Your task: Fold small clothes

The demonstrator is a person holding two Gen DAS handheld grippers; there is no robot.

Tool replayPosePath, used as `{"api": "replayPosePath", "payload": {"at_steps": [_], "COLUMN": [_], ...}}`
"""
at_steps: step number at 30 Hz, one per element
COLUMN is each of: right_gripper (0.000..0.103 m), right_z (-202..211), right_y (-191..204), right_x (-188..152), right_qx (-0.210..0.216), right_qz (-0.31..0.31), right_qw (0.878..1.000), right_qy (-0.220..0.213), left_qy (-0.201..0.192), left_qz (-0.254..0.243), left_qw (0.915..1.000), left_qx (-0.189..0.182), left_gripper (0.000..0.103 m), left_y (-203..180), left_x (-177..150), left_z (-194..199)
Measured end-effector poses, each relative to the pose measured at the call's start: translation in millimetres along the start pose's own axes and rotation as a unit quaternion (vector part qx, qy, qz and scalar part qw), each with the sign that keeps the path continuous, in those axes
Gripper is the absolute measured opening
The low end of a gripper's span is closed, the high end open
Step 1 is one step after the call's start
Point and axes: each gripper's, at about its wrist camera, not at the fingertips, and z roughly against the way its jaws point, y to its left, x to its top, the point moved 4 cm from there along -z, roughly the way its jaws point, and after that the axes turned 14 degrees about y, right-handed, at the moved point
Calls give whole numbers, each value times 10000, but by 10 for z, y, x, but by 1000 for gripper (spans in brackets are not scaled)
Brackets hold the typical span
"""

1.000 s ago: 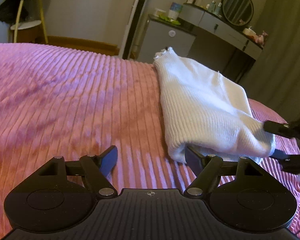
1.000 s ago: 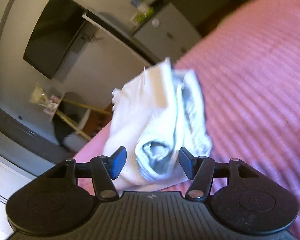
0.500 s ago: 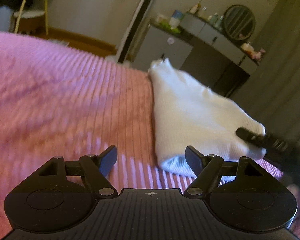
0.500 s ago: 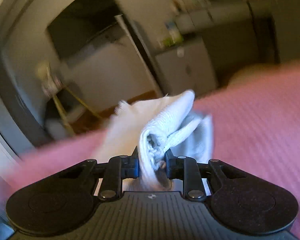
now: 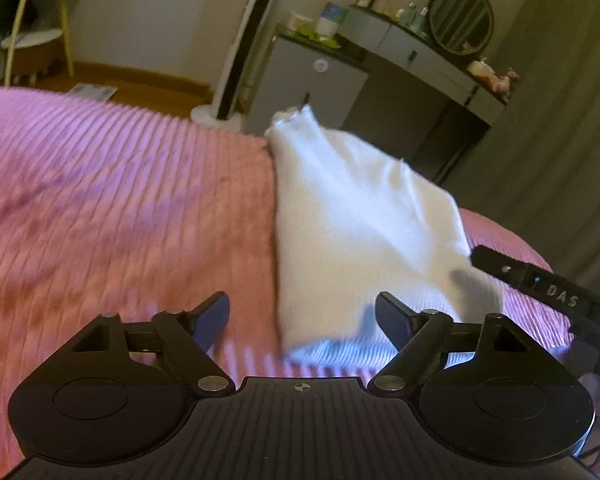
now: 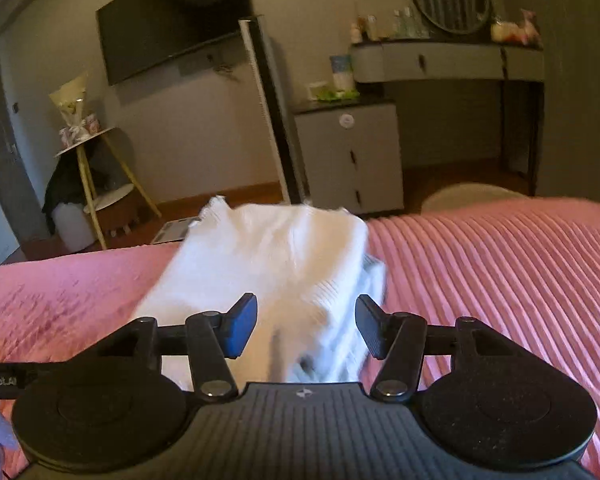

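Left gripper (image 5: 302, 322): our jaws wide and opening, bare bedspread (image 5: 120, 208) between them, cloth (image 5: 356, 232) at 1 o'clock. Right gripper (image 6: 306, 330): half a second ago clamped on the cloth's folded end; now jaws opening, pads clear. We judge this fold released, lying flat.

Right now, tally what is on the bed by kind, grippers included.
White folded garment: 1
Pink ribbed bedspread: 1
Left gripper, jaws opening, nothing pressed between them: 1
Right gripper, jaws opening around the garment's near end: 1
Total: 4
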Motion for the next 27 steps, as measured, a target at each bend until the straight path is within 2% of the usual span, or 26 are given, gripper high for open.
{"api": "replayPosePath", "payload": {"at_steps": [4, 7, 10, 12, 14, 18, 20, 21, 22, 24, 27], "right_gripper": [36, 28, 22, 19, 19, 18, 22, 28, 44, 63, 64], "right_z": [-162, -205, -274, -343, -384, -312, -213, -173, -160, -179, -326], "right_y": [231, 358, 325, 283, 186, 37, -46, -103, -146, -257, -404], "right_x": [50, 38, -127, -233, -295, -192, -142, -116, -106, -67, -33], "right_qx": [-207, -258, -296, -428, -274, 177, 396, 507, 517, 460, 789], "right_qz": [695, 1125, 1244, 1375, 1305, 569, 196, 9, -124, -329, -699], "right_qw": [9974, 9933, 9914, 9889, 9909, 9981, 9990, 9987, 9986, 9983, 9935], "right_qy": [-14, 44, 296, 352, 198, 152, 96, 72, 67, 106, 419], "left_qy": [-89, 164, 363, 461, 546, 547, 541, 540, 542, 537, 411], "left_qz": [-150, -279, -367, -397, -269, -308, -283, -280, -264, -223, -148], "left_qw": [9996, 9984, 9971, 9970, 9973, 9970, 9974, 9975, 9976, 9979, 9989], "left_qx": [239, 467, 557, 482, 401, 447, 393, 358, 334, 291, 150], "left_gripper": [88, 88, 88, 91, 94, 94, 94, 94, 94, 91, 91], "left_y": [-130, -175, -153, -113, -82, -110, -99, -91, -84, -88, -53], "left_x": [205, 272, 231, 203, 194, 202, 224, 238, 247, 284, 362], "left_z": [-145, -356, -491, -554, -592, -561, -510, -496, -482, -456, -423]}}
